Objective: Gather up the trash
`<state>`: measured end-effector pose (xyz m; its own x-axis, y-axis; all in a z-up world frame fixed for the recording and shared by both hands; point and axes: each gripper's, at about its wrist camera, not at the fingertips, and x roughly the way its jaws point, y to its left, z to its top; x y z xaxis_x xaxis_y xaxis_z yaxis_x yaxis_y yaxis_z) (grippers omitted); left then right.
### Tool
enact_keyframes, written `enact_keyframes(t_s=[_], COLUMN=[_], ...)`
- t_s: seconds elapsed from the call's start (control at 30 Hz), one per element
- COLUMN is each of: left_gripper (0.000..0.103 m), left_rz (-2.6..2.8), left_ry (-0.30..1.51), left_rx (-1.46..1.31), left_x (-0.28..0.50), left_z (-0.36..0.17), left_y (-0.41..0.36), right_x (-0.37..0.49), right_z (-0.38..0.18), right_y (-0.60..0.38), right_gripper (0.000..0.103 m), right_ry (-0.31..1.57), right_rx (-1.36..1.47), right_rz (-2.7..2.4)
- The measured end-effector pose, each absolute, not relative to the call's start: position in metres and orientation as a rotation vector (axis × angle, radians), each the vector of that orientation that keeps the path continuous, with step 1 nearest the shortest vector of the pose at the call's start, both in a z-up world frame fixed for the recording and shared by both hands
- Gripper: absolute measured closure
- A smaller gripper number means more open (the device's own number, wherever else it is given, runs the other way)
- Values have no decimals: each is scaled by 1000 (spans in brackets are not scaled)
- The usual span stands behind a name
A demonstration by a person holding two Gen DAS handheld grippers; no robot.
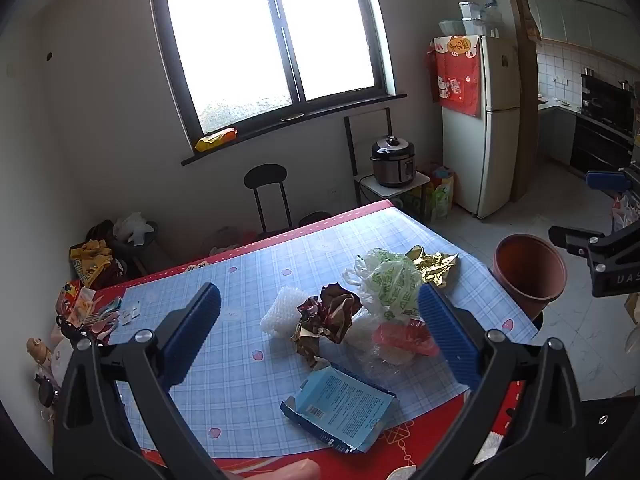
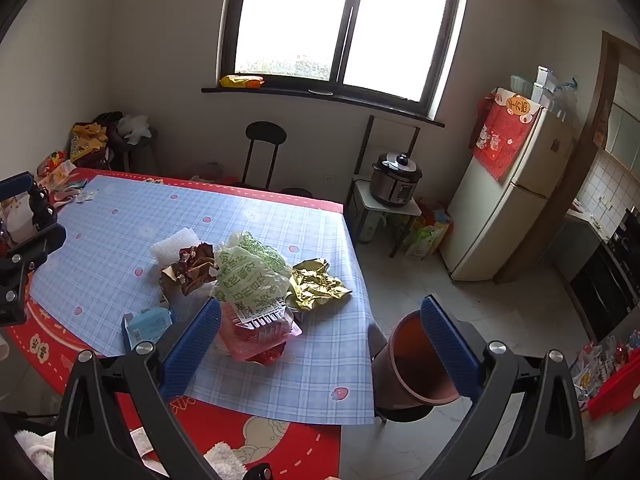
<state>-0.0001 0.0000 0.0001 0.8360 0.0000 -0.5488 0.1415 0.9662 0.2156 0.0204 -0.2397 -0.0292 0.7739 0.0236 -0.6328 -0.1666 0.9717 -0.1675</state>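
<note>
A heap of trash lies on the blue checked tablecloth (image 1: 248,264): white foam netting (image 1: 284,312), a crumpled brown wrapper (image 1: 328,320), a green-printed plastic bag (image 1: 388,284), gold foil (image 1: 434,266), a red plastic tray (image 1: 404,338) and a flattened blue carton (image 1: 344,408). My left gripper (image 1: 320,296) hangs open above the heap, touching nothing. A brown bin (image 2: 412,364) stands on a stool by the table's right edge. My right gripper (image 2: 320,308) is open and empty, its fingers straddling the red tray (image 2: 260,332) and the bin in view.
Small clutter (image 1: 88,308) fills the table's far left corner. Behind the table stand a black chair (image 1: 266,188), a pressure cooker (image 2: 396,180) on a small stand and a white fridge (image 2: 512,196). Tiled floor lies to the right.
</note>
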Motion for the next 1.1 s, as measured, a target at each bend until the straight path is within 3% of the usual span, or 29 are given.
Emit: enact_keyframes(t_s=[1.1], left_gripper=[5], left_rz=[-71], left_ry=[579], left_rx=[247], left_x=[-2], left_z=[0], left_y=[3], right_x=[19], right_z=[-30], right_y=[-238], right_gripper=[5], right_ry=[681], right_rx=[-222], right_rz=[103])
